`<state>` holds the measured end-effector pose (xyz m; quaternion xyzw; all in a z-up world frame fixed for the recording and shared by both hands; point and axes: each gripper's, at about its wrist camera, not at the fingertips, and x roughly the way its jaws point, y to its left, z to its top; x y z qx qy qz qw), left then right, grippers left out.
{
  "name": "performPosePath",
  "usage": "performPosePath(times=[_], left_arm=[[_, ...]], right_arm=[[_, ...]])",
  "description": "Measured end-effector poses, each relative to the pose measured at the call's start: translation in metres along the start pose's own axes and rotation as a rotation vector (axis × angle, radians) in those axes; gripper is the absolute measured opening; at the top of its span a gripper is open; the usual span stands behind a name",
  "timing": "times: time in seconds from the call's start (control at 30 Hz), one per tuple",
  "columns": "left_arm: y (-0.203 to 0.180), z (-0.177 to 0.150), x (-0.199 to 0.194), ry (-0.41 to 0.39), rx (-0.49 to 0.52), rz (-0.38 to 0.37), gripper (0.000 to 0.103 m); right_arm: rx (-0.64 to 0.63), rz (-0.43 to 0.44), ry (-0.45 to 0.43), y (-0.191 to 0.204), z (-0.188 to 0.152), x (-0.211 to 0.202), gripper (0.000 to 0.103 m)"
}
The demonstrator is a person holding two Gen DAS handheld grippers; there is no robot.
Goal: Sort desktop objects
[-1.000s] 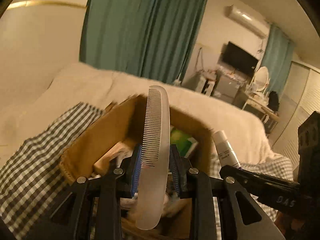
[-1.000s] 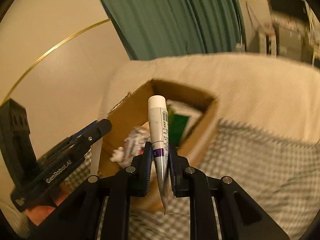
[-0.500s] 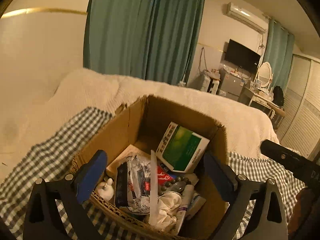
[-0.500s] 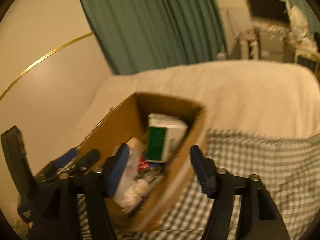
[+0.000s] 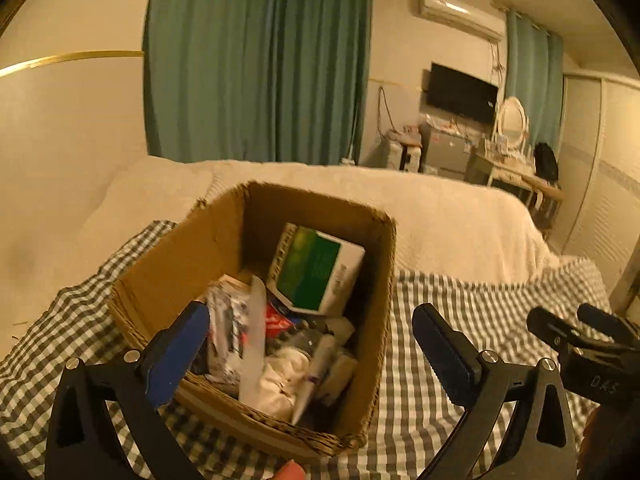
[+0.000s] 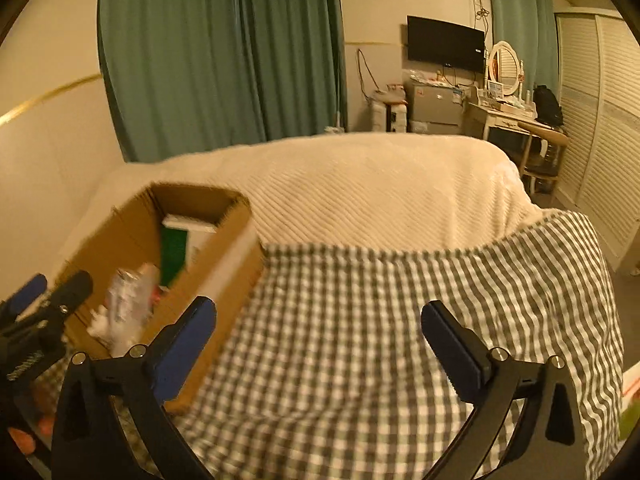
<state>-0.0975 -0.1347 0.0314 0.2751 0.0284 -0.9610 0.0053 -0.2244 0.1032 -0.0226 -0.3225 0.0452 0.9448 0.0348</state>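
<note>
An open cardboard box (image 5: 188,256) stands on a grey checked cloth (image 6: 360,340). Inside it lie a pale translucent comb (image 5: 254,340), a white tube (image 5: 316,372), a green and white carton (image 5: 316,268) and several wrappers. My left gripper (image 5: 310,314) hangs open over the box's near edge, with nothing between its fingers. My right gripper (image 6: 318,310) is to the right of the box (image 6: 224,264) over the cloth. Its jaws are opening and nothing is between them. Each gripper shows in the other's view: the right gripper (image 5: 580,332) and the left gripper (image 6: 52,300).
A cream blanket (image 6: 360,184) covers the bed behind the cloth. Green curtains (image 5: 256,64), a wall television (image 6: 444,44) and a cluttered dresser (image 6: 508,112) stand at the far side of the room. A person's fingertip (image 5: 290,472) shows at the bottom edge.
The left gripper opened and let the comb fall into the box. The right gripper opened, let go of the tube, which now lies in the box, and swung right over the cloth.
</note>
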Motion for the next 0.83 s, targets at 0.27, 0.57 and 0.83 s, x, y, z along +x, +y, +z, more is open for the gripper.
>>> performPosePath(times=[0.27,0.57,0.83], left_arm=[[0.001,-0.006,0.016,0.031,0.018,0.011,0.103],[0.002,-0.006,0.019,0.04,0.023,0.015,0.103],[0.002,-0.009,0.021,0.036,0.036,-0.001,0.103]], right_arm=[[0.019,0.014,0.018,-0.003,-0.007,0.014,0.103],[0.005,0.013,0.049,0.006,-0.013,0.023,0.102],[-0.006,0.015,0.054,0.008,-0.016,0.022,0.102]])
